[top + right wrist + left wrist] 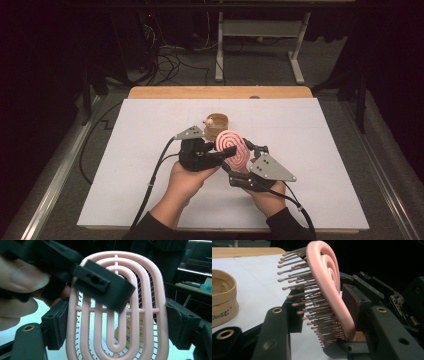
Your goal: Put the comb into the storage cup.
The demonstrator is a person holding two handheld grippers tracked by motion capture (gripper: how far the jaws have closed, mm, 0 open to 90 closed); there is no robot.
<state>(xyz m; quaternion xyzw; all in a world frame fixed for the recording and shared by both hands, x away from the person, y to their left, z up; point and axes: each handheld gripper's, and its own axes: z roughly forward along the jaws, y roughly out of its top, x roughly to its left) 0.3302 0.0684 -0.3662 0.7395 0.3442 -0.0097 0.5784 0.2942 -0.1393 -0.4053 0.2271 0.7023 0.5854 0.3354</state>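
My right gripper (239, 161) is nearest to me, above the near middle of the tabletop (310, 150). Its jaws stand wide and are clamped across the width of the pink brush (233, 149); in the right gripper view one pad presses on each side rim of the oval head (117, 312). The brush is held clear of the tabletop, head up and tilted away from me.

My left gripper (220, 154) sits just beside the right one, on its left. Its jaws reach in across the brush head from the side. In the left gripper view one jaw lies among the bristles (309, 302) and the other lies against the smooth pink back (329, 290). In the right gripper view the back-side pad (103, 285) lies flat on the spiral ribs. The left gripper is therefore closed on the brush, front to back, at right angles to the hold of the right gripper.

Farther off, toward the middle of the tabletop, a small tan container (216, 126) stands upright, just behind the brush and apart from it. A small pale object (209, 120) rests on its left rim; I cannot tell what it is.

Beyond the white surface, the wooden far edge (220, 92) of the tabletop shows.
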